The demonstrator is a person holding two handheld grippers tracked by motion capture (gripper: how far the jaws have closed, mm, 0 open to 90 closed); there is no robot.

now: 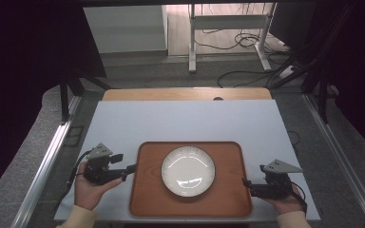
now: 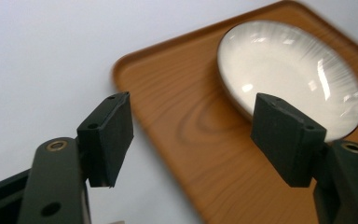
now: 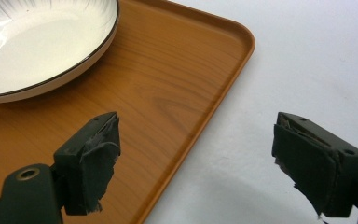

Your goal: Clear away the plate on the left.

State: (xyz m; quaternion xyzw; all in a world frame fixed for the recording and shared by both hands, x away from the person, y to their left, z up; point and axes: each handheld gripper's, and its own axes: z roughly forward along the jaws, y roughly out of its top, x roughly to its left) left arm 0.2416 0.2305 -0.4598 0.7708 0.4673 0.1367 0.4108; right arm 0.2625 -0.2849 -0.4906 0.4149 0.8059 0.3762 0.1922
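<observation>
Round white ribbed ceramic plate (image 1: 188, 170) lay centred on a rectangular wood-grain brown tray (image 1: 147, 194) on the pale table (image 1: 180, 121), left gripper (image 1: 132, 168) spread at the tray's left edge, right gripper (image 1: 245, 183) spread astride its right edge, both empty.

Bare white table (image 1: 185, 121) beyond and beside wooden tray (image 1: 145, 190), white plate (image 1: 188, 171) filling tray's middle, narrow bare tray margins around it
</observation>
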